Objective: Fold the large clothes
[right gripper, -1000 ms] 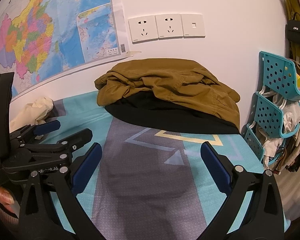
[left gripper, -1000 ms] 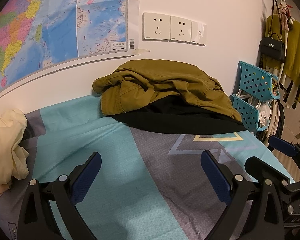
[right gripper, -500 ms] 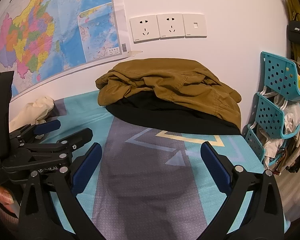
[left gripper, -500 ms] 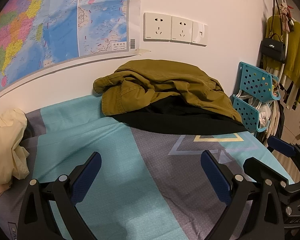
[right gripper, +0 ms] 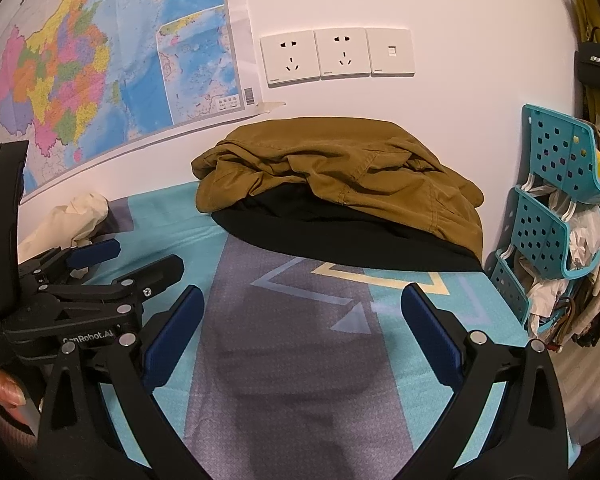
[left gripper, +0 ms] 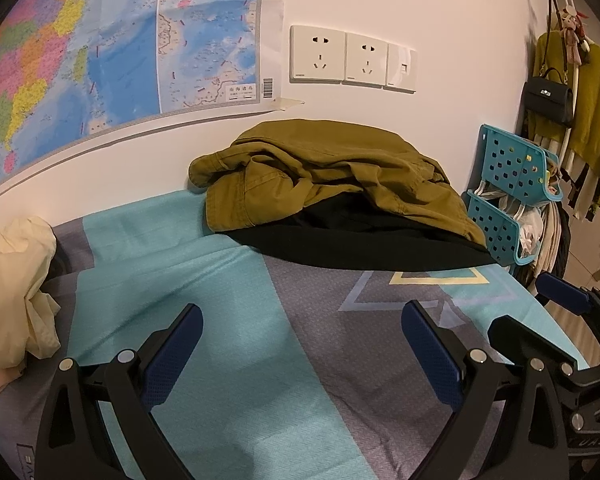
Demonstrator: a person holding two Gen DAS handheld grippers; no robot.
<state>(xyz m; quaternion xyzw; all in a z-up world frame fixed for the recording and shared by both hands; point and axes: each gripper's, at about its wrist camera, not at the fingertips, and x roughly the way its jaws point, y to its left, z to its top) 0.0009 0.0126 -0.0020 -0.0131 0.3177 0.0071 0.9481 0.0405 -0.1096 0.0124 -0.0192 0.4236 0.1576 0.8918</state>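
Observation:
An olive-brown jacket [left gripper: 332, 172] lies crumpled on a black garment [left gripper: 360, 240] against the wall at the far side of the bed; both also show in the right wrist view, the jacket [right gripper: 340, 176] over the black garment [right gripper: 340, 240]. My left gripper [left gripper: 300, 344] is open and empty above the bedsheet, well short of the pile. My right gripper [right gripper: 300, 324] is open and empty, also short of the pile. The left gripper shows at the left of the right wrist view [right gripper: 128, 260].
A teal and grey patterned bedsheet [left gripper: 220, 280] covers the bed. A cream cloth [left gripper: 16, 280] lies bunched at the left. Teal plastic baskets [right gripper: 556, 216] hang at the right by the bed edge. A map [right gripper: 100, 64] and wall sockets [right gripper: 336, 56] are behind the pile.
Both views have shifted very slightly; the grippers stay open and nothing on the bed has moved.

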